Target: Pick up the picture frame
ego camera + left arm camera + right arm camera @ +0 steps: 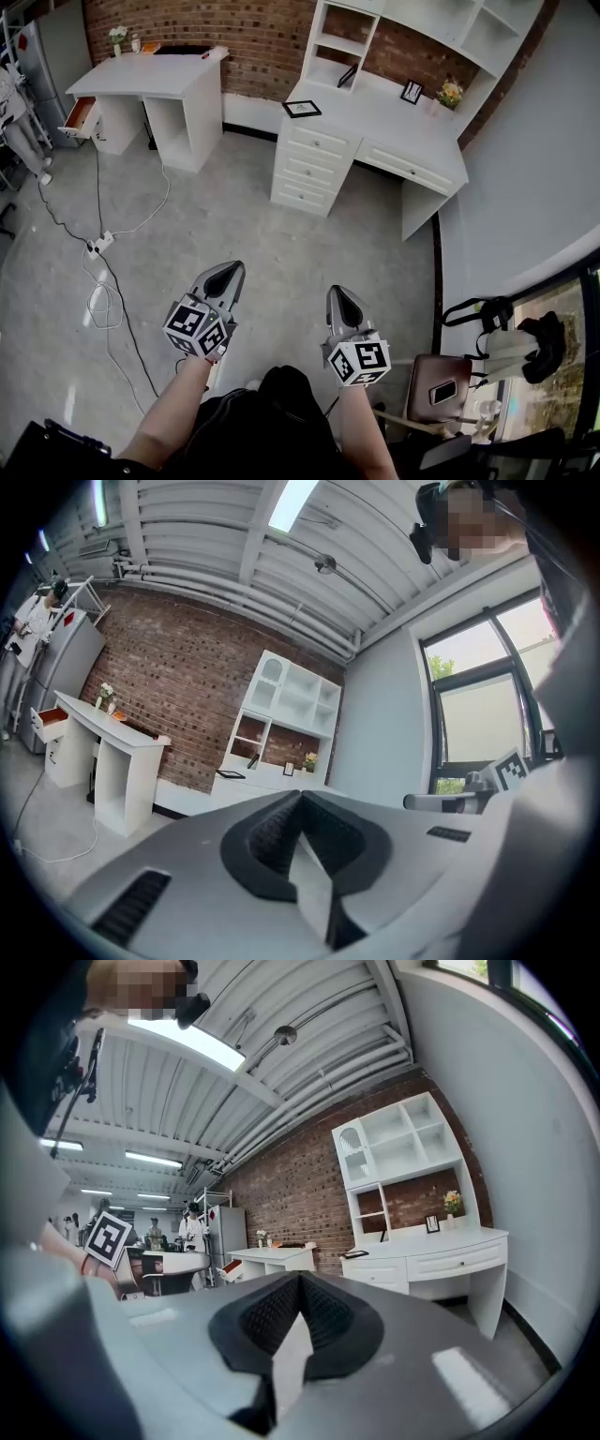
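Observation:
A black picture frame lies flat on the left corner of the white drawer desk against the brick wall. It also shows small and far off in the left gripper view and the right gripper view. My left gripper and right gripper hang level over the grey floor, well short of the desk. Both are shut, with nothing between the jaws. Their black pads meet in front of each camera, the left gripper and the right gripper.
A small upright frame and flowers stand further back on the desk; another frame leans in the shelf. A second white desk with an open drawer stands left. Cables cross the floor. A stool is at right.

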{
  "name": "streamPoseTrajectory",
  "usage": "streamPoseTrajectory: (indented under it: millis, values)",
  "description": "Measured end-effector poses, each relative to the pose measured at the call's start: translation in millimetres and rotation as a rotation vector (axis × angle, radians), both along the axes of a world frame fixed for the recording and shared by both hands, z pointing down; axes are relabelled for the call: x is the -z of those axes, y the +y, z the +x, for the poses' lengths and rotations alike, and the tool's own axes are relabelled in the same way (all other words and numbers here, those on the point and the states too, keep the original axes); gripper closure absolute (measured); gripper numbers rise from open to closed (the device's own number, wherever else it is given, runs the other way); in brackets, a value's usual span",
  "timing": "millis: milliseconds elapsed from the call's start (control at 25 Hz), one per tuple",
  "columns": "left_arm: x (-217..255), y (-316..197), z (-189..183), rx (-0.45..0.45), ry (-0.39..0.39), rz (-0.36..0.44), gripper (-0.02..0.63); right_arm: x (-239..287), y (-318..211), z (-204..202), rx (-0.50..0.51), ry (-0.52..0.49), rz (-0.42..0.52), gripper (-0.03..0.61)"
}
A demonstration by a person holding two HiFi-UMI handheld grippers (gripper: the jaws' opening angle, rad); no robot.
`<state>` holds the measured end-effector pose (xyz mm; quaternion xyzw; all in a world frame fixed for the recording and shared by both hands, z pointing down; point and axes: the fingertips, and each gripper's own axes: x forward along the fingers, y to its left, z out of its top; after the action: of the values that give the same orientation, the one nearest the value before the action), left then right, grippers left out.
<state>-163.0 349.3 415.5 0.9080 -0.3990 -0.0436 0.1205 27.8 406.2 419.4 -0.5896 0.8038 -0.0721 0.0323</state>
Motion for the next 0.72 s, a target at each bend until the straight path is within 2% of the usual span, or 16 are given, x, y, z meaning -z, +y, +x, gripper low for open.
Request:
streamPoseTrajectory:
  millis: [280,720]
  values:
    - [-3.5,-26.8,13.9,-0.009,-0.005,-0.002,0.612,-4.8,-38.1,6.3,0.01,-0.028,-0.005,0.575]
    - [-5.7,-106.4,38.3,0.022,-0.023,-0.023,0.612,-4.4,-134.3,22.4,0.074,-0.037,-0.022,0.575]
